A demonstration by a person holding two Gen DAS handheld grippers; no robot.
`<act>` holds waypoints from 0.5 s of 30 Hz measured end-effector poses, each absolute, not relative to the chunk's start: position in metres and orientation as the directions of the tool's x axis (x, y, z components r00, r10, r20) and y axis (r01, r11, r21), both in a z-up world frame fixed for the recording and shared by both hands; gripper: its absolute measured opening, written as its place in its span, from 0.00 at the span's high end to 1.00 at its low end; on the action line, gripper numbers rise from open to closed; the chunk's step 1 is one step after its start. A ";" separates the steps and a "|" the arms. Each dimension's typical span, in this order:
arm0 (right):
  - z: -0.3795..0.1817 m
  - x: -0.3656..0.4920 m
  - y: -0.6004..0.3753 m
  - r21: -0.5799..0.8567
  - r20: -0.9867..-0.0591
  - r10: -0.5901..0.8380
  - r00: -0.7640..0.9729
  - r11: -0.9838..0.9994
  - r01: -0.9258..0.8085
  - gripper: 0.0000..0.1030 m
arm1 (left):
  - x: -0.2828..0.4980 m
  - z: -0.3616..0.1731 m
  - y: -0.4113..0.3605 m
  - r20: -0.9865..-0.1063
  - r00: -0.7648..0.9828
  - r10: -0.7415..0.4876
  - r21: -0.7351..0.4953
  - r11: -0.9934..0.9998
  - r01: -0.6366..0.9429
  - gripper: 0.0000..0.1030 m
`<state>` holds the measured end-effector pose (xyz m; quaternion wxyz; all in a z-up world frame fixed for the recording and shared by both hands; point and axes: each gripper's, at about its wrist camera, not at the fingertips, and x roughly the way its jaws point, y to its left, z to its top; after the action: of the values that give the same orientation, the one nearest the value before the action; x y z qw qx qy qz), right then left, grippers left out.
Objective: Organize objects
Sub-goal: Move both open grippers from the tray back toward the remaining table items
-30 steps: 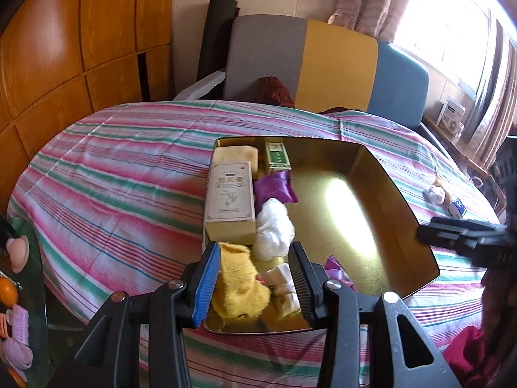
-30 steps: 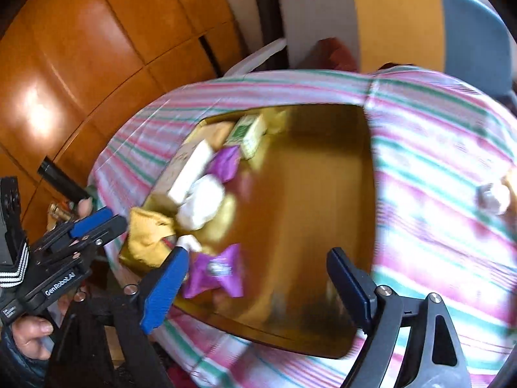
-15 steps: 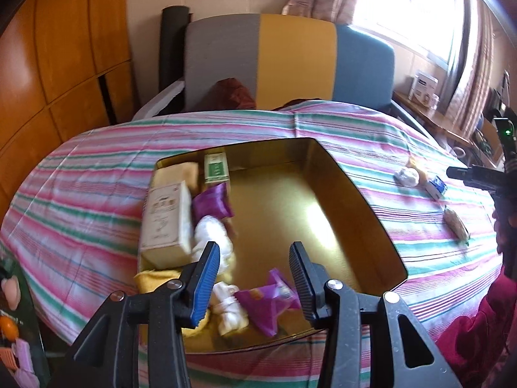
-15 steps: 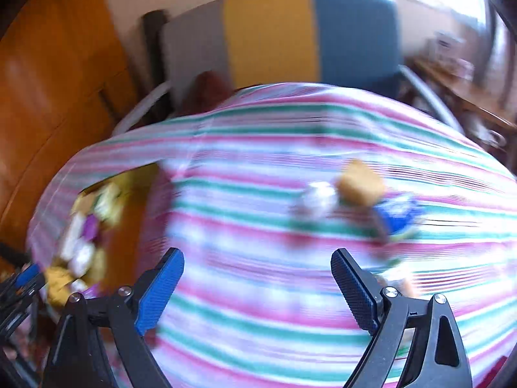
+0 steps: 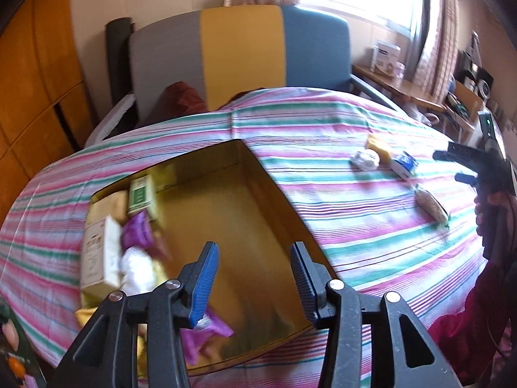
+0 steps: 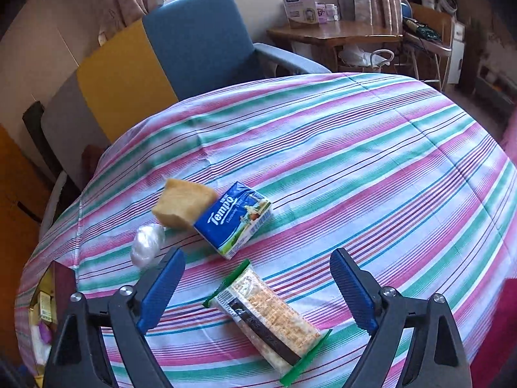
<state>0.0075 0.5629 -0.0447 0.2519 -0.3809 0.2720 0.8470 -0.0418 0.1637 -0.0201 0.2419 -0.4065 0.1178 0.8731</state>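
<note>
A gold tray on the striped tablecloth holds a cream box, a green box, purple packets and a white wad along its left side. My left gripper hovers over the tray's near part; its jaws are opening with nothing between them. My right gripper stands wide open above a cracker packet. Beyond it lie a blue tissue pack, a yellow sponge-like block and a clear plastic wad. The right gripper also shows at the left wrist view's right edge.
A grey, yellow and blue chair stands behind the table. A wooden side table with boxes is by the window. Wood panelling lines the left wall. The tray's corner shows at the right wrist view's left.
The right gripper swung from over the tray to the loose items on the table's right side. The left gripper's view shifted right across the tray, away from the yellow cloth.
</note>
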 end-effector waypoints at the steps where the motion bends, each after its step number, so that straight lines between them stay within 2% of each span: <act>1: -0.043 0.009 0.561 0.272 -0.780 0.220 -0.585 -0.723 -0.635 0.08 | -0.042 -0.021 0.170 -0.773 -0.537 0.338 -0.001 -0.847 -0.531 0.55; 15: -0.055 0.039 0.591 0.452 -0.768 0.156 -0.622 -0.556 -0.698 0.06 | -0.055 -0.030 0.270 -0.817 -0.393 0.421 -0.085 -0.763 -0.641 0.55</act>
<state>0.0390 0.5915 -0.0553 0.2630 -0.3465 0.3909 0.8111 -0.0545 0.2703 -0.0302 0.3216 -0.4472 0.1228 0.8255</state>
